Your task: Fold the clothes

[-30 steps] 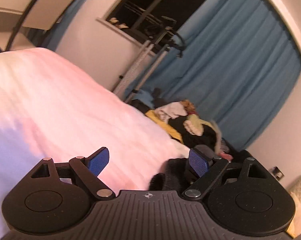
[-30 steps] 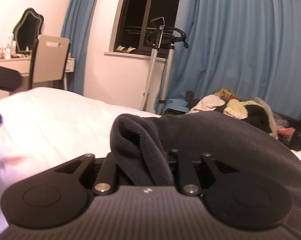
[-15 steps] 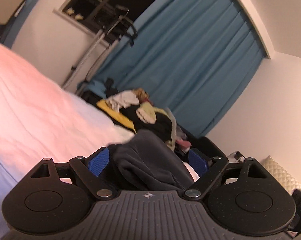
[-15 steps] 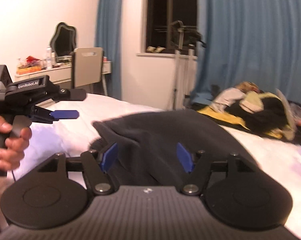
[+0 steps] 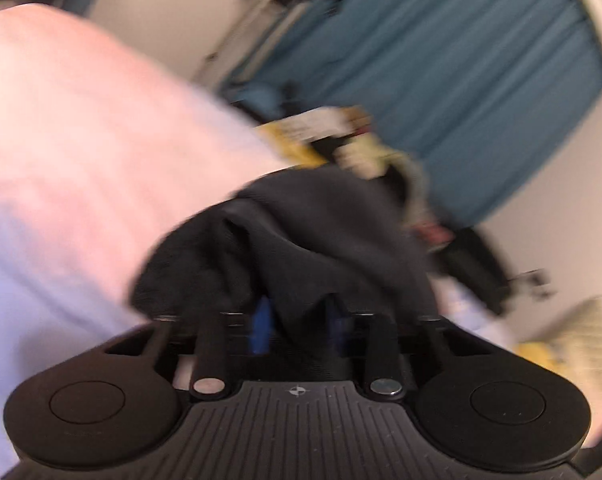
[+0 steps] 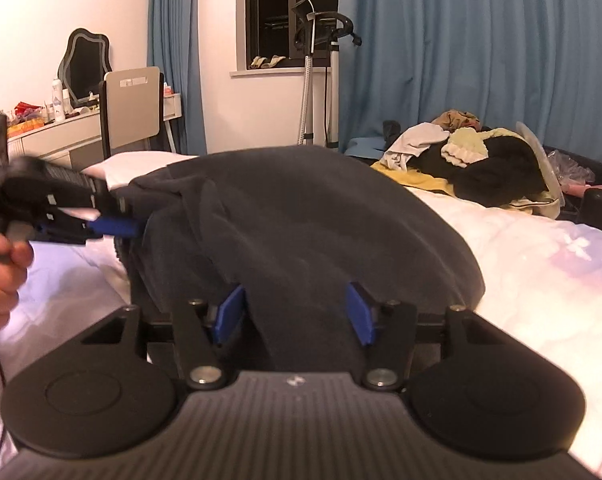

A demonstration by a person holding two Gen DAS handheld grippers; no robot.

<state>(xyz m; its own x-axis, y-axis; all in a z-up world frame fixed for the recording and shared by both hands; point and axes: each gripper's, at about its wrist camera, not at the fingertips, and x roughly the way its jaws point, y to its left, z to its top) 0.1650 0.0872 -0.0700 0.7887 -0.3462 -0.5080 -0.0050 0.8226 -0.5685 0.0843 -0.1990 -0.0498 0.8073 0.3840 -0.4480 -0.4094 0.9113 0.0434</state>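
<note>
A dark grey garment [image 6: 321,220] lies bunched on the white bed [image 6: 541,272]. My left gripper [image 5: 299,320] has its blue pads close together on a fold of the garment [image 5: 321,240]; it also shows in the right wrist view [image 6: 117,226] at the garment's left edge, held by a hand. My right gripper [image 6: 293,314] is open, its blue pads apart with the garment's near edge lying between them.
A pile of mixed clothes [image 6: 473,160] sits at the bed's far right. A desk with a chair [image 6: 131,108] and a mirror stands at the left. Blue curtains [image 6: 481,48] and a garment steamer [image 6: 313,80] stand behind the bed.
My left gripper has closed on a fold of the dark garment. My right gripper, shut on the garment a second ago, has opened and stays open. The left view is now blurred by motion.
</note>
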